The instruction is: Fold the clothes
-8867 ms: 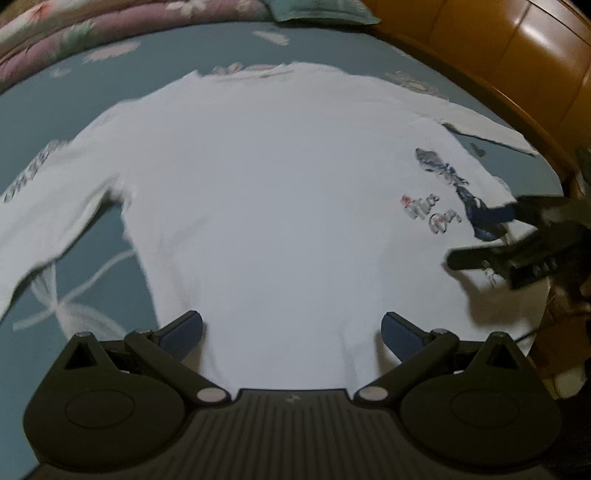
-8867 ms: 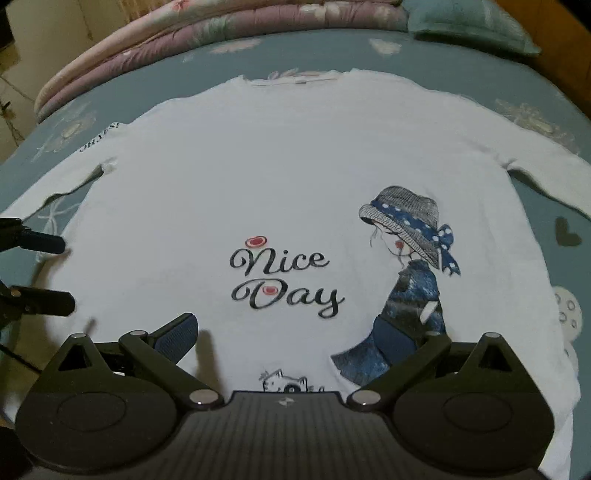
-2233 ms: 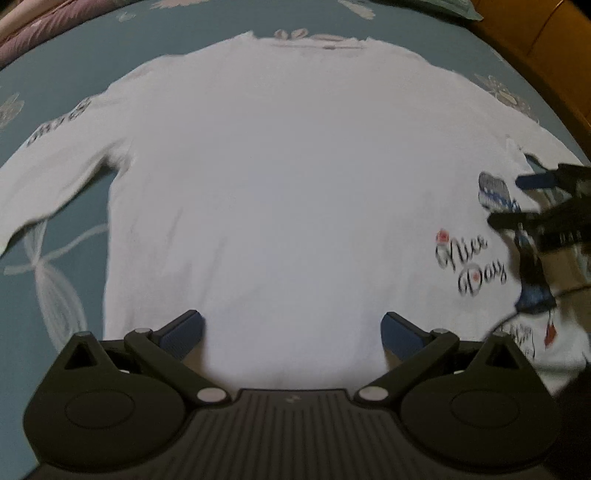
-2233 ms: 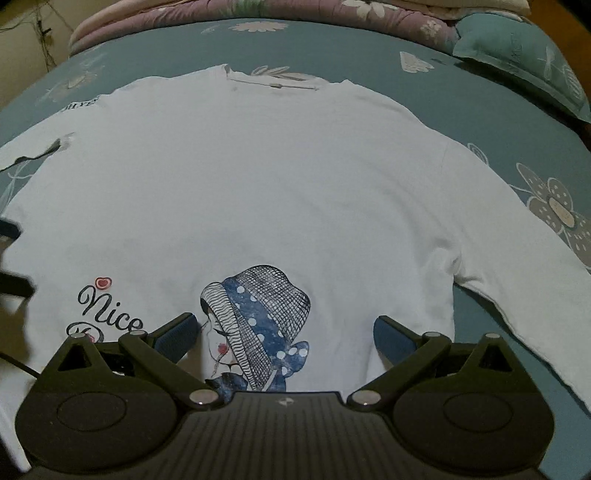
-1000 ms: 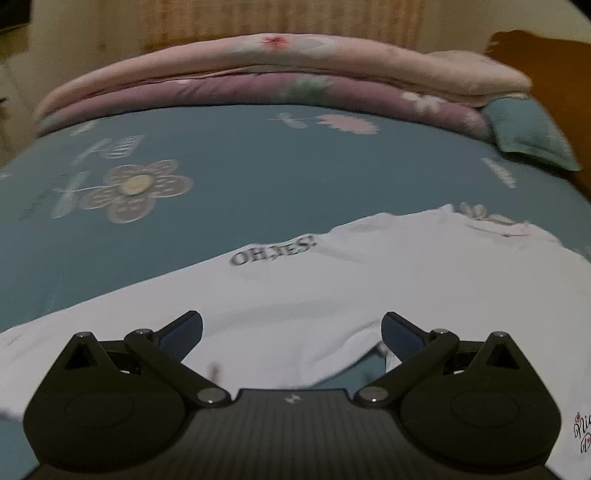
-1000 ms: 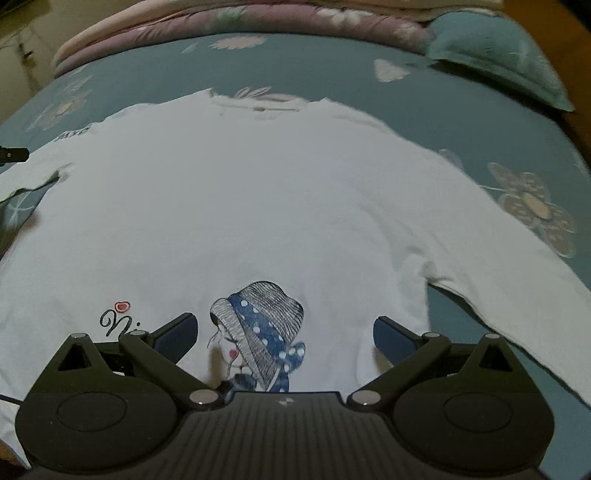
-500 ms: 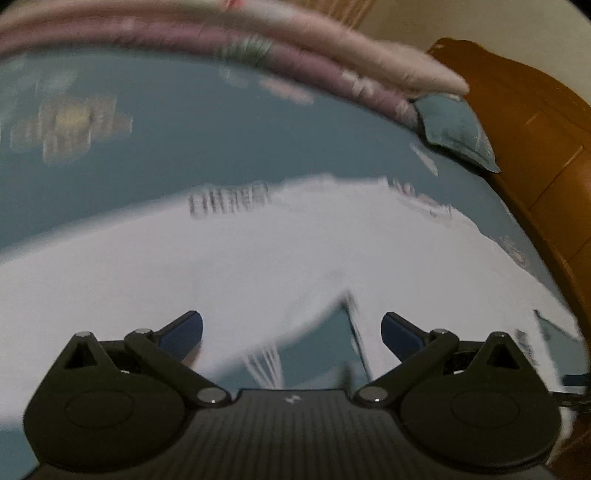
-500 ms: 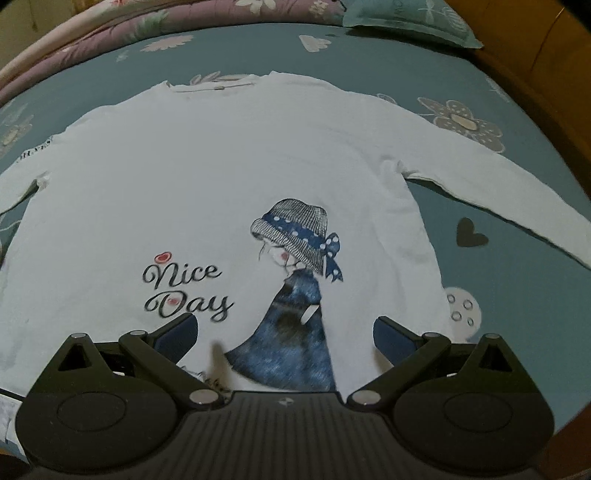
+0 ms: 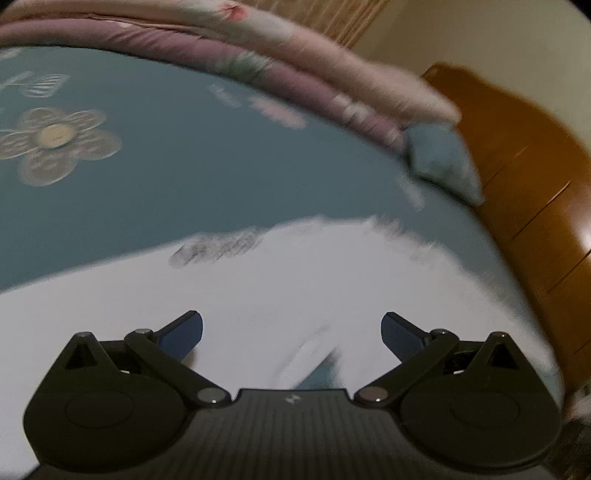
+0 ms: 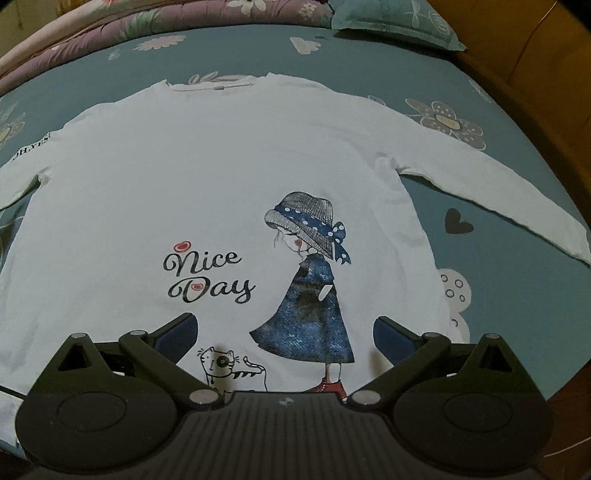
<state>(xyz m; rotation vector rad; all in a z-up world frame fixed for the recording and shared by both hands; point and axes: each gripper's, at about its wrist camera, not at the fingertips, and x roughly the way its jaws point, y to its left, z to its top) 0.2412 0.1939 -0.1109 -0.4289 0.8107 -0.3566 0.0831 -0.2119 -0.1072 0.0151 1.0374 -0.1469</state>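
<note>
**Shirt flat on bed, both claws empty**

We see the white long-sleeved shirt (image 10: pixel 229 177) lying face up on the teal floral bedsheet (image 10: pixel 517 295), sleeves spread. Its hem sits just ahead of the right gripper (image 10: pixel 282 332), whose jaws are spread wide and hold nothing; the print lies between its fingers. The left gripper (image 9: pixel 291 332), likewise wide apart and empty, hangs over the blurred sleeve area. Beyond: folded quilts (image 9: pixel 295 74), a pillow (image 10: pixel 391 22), a wooden headboard (image 9: pixel 535 184).
</note>
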